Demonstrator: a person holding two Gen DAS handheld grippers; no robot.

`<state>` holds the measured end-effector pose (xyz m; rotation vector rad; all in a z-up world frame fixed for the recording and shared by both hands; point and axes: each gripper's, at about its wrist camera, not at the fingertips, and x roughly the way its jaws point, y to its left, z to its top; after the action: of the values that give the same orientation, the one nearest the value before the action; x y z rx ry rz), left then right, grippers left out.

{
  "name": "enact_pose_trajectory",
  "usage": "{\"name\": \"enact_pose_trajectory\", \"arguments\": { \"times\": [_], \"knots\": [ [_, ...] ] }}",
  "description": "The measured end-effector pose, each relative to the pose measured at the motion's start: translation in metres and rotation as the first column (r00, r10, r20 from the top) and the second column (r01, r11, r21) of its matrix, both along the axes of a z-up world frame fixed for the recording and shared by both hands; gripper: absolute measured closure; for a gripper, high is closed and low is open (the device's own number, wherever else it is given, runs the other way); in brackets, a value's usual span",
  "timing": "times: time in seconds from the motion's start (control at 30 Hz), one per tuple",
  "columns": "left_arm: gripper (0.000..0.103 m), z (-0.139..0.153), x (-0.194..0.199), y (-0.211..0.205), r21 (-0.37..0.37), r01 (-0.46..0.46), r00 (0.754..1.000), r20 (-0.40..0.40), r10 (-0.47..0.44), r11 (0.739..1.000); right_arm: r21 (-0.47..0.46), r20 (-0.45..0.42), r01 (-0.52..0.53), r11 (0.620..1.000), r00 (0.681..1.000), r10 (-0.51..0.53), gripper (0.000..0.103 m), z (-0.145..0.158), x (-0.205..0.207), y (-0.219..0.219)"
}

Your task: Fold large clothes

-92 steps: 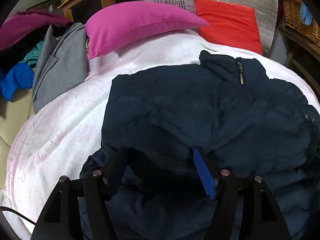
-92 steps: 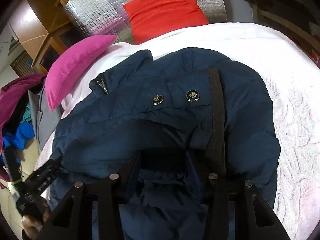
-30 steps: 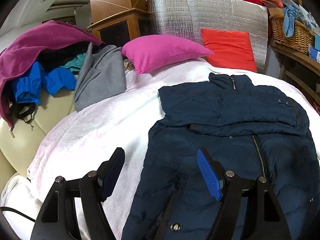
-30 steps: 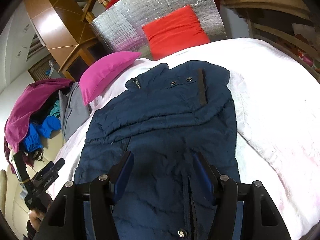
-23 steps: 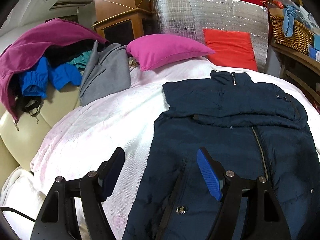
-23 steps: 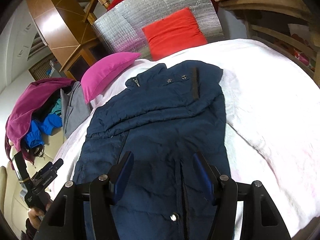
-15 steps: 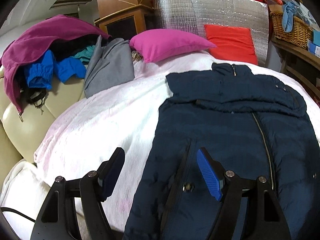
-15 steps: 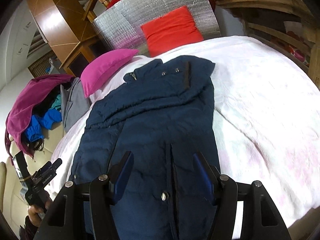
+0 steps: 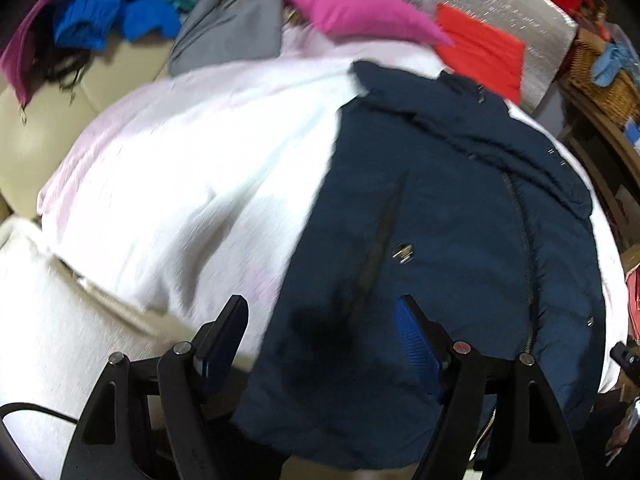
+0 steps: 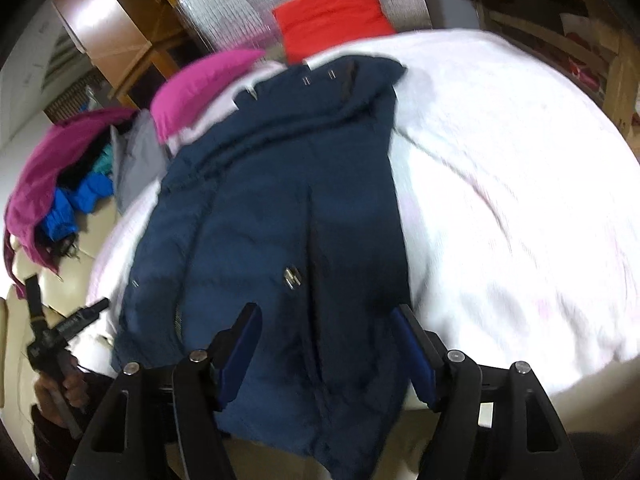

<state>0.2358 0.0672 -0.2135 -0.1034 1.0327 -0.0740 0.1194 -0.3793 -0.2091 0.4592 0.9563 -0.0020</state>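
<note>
The navy jacket (image 9: 452,240) lies flat on the white bedspread (image 9: 192,184), its long axis running straight away from both grippers: collar at the far end by the pink pillow (image 9: 360,12) and red cushion (image 10: 332,16), hem at the near edge, hanging slightly over the bed's side. The left gripper (image 9: 320,332) hovers over the hem's left corner, its jaws standing apart with nothing pressed between them, 1 finger over bedspread and 1 over jacket. The right gripper (image 10: 326,344) sits over the hem's right part, both fingers above the fabric; its jaws have just been opening and clasp nothing. Each hand looks about equally near its own corner, so the likely next move is a 2-handed pinch of the hem, carried toward the collar.
</note>
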Motion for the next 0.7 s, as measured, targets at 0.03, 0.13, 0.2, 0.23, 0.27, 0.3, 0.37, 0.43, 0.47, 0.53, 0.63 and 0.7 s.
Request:
{"name": "enact_pose_trajectory", "arguments": {
  "times": [0.03, 0.13, 0.2, 0.23, 0.27, 0.3, 0.37, 0.43, 0.47, 0.53, 0.63, 0.7],
  "knots": [
    [0.026, -0.003, -0.001, 0.004, 0.001, -0.009, 1.000, -0.019, 0.009, 1.000, -0.007, -0.030, -0.002, 1.000, 1.000, 0.002, 0.032, -0.006, 0.000, 0.001],
    [0.026, -0.015, 0.001, 0.015, -0.005, -0.039, 0.995, -0.088, 0.038, 0.999, -0.049, -0.111, -0.006, 0.999, 0.994, 0.000, 0.032, -0.021, 0.002, 0.004],
    [0.026, -0.022, 0.003, 0.018, -0.028, -0.046, 0.990, -0.131, 0.042, 0.999, -0.054, -0.164, -0.008, 0.998, 0.987, -0.001, 0.032, -0.032, 0.004, 0.005],
    [0.026, -0.025, 0.004, 0.019, -0.044, -0.044, 0.987, -0.155, 0.036, 0.998, -0.050, -0.181, -0.010, 0.999, 0.983, 0.001, 0.032, -0.036, 0.004, 0.006],
    [0.026, -0.028, 0.005, 0.018, -0.062, -0.039, 0.984, -0.176, 0.028, 0.997, -0.048, -0.195, -0.015, 0.999, 0.981, 0.005, 0.032, -0.041, 0.005, 0.007],
    [0.026, -0.031, 0.005, 0.018, -0.065, -0.038, 0.983, -0.184, 0.026, 0.997, -0.049, -0.210, -0.024, 0.999, 0.978, 0.013, 0.032, -0.044, 0.005, 0.010],
    [0.026, -0.034, 0.004, 0.016, -0.060, -0.034, 0.980, -0.196, 0.022, 0.998, -0.074, -0.231, -0.048, 0.996, 0.973, 0.030, 0.032, -0.049, 0.006, 0.018],
    [0.026, -0.038, 0.002, 0.013, -0.074, -0.028, 0.976, -0.220, 0.011, 0.997, -0.100, -0.230, -0.071, 0.992, 0.972, 0.047, 0.031, -0.049, 0.006, 0.025],
    [0.026, -0.040, -0.001, 0.012, -0.090, -0.025, 0.974, -0.227, 0.004, 0.996, -0.106, -0.226, -0.081, 0.991, 0.973, 0.055, 0.031, -0.049, 0.006, 0.027],
    [0.027, -0.044, -0.006, 0.008, -0.122, -0.018, 0.970, -0.242, -0.012, 0.992, -0.125, -0.218, -0.095, 0.988, 0.974, 0.066, 0.033, -0.049, 0.005, 0.030],
    [0.045, -0.047, -0.012, 0.002, -0.139, -0.004, 0.969, -0.246, -0.031, 0.990, -0.144, -0.209, -0.099, 0.985, 0.976, 0.068, 0.043, -0.048, 0.004, 0.031],
    [0.048, -0.047, -0.015, -0.001, -0.138, 0.004, 0.970, -0.239, -0.037, 0.990, -0.130, -0.207, -0.093, 0.987, 0.976, 0.064, 0.044, -0.048, 0.003, 0.028]
  ]
}}
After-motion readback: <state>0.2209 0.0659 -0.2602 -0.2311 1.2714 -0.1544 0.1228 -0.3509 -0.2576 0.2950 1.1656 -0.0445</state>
